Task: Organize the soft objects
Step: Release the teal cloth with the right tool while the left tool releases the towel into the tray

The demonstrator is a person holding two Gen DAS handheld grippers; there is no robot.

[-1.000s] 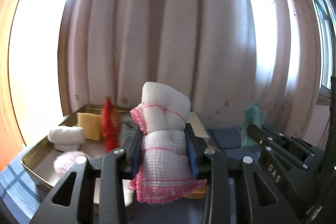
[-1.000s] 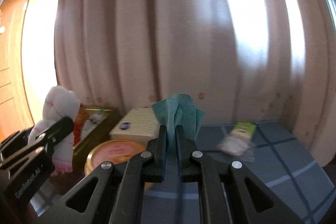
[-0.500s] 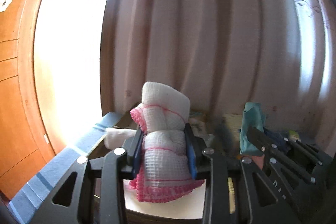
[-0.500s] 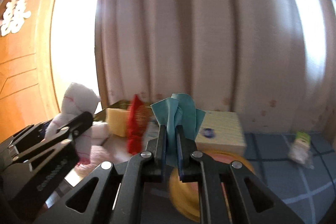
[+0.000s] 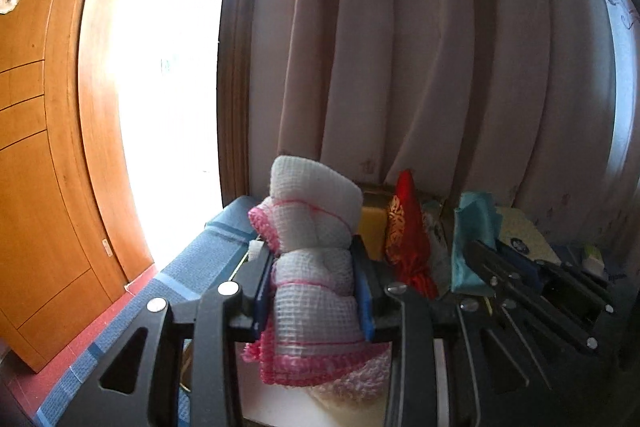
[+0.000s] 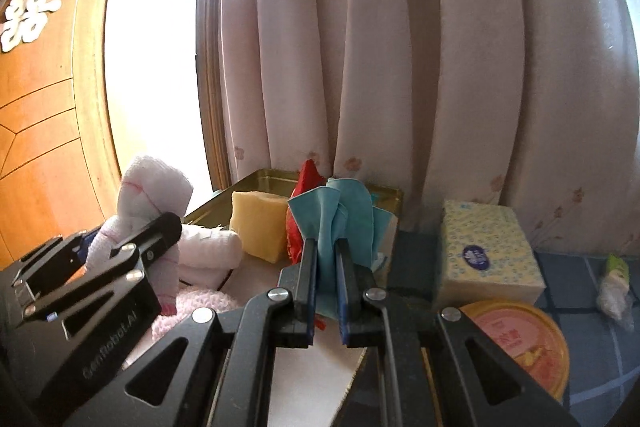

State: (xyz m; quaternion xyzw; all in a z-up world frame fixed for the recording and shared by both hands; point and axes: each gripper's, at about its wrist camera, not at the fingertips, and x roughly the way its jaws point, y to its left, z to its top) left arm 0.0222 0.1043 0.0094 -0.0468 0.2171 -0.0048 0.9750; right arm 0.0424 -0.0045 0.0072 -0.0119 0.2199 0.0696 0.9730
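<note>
At far left of the right wrist view stands an orange wooden door [image 6: 36, 131], and low beside it the left gripper [image 6: 120, 245] clamps a rolled white cloth with pink trim [image 6: 154, 187], which stands upright between its pads. Just right of that, a gold metal tray [image 6: 276, 175] holds a folded white towel [image 6: 208, 257], a fluffy pink cloth [image 6: 196, 303] in front of it, a yellow sponge [image 6: 260, 223] and a red pouch [image 6: 306, 175] leaning at the back. At lower centre the right gripper [image 6: 325, 291] is pinched tight on a teal cloth [image 6: 340, 215] that fans out above its pads, over the tray's right end. Further right, on a blue checked tablecloth [image 6: 580, 267], sit a tissue pack [image 6: 486, 253], a round orange tin [image 6: 520, 339] in front of it, and a small crumpled wrapper [image 6: 614, 287] at the frame's right edge. Pink curtains [image 6: 400, 47] fill the background. From the left wrist camera the rolled cloth fills the centre, squeezed at its waist, the red pouch and teal cloth to its right.
</note>
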